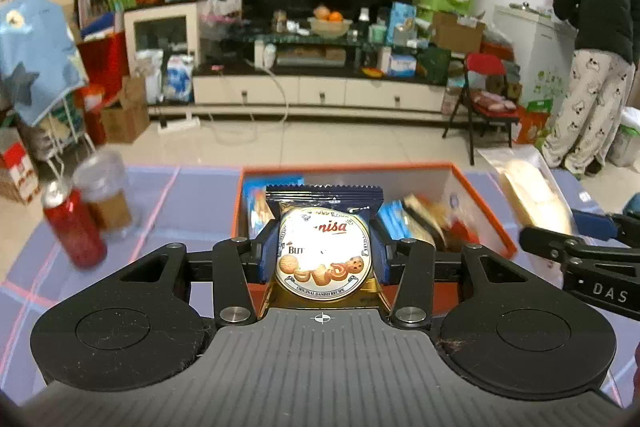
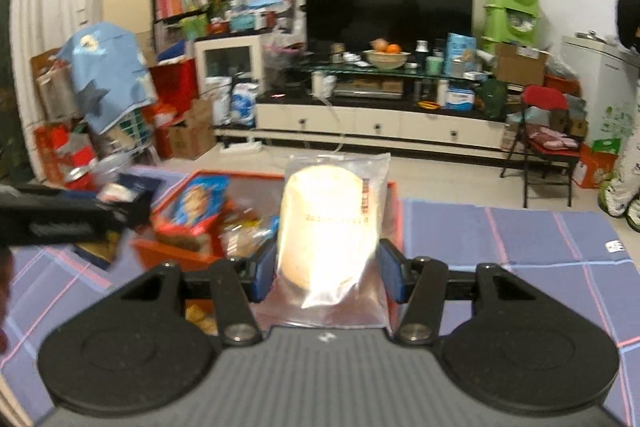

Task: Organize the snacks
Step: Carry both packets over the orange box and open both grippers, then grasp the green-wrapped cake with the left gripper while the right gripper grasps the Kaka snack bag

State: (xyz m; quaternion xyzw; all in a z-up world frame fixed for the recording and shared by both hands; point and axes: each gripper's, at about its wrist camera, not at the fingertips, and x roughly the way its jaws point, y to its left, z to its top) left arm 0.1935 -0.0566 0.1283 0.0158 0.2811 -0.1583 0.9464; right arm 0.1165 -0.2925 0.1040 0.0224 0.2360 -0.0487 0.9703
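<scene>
Both tools were loaded at once. The left tool (image 1: 323, 247) was clenched on a dark blue butter-cookie packet (image 1: 324, 247), held upright between its pads just above the near wall of the orange box (image 1: 486, 211). The right tool (image 2: 328, 263) gripped a clear bag with a pale round bun (image 2: 330, 223) inside, held up at the box's right edge, above the purple checked cloth on the tabletop (image 2: 520, 247). The box already carried a jumble of blue and red snack packs. A red can (image 1: 74, 227) and a clear jar (image 1: 106, 195) stood on the left, well apart from the box. By my reading, this was the carrying step: two snacks lifted, neither placed. The next move called for picking a destination for each packet and lowering it there before letting go, keeping the two tools from crossing.
</scene>
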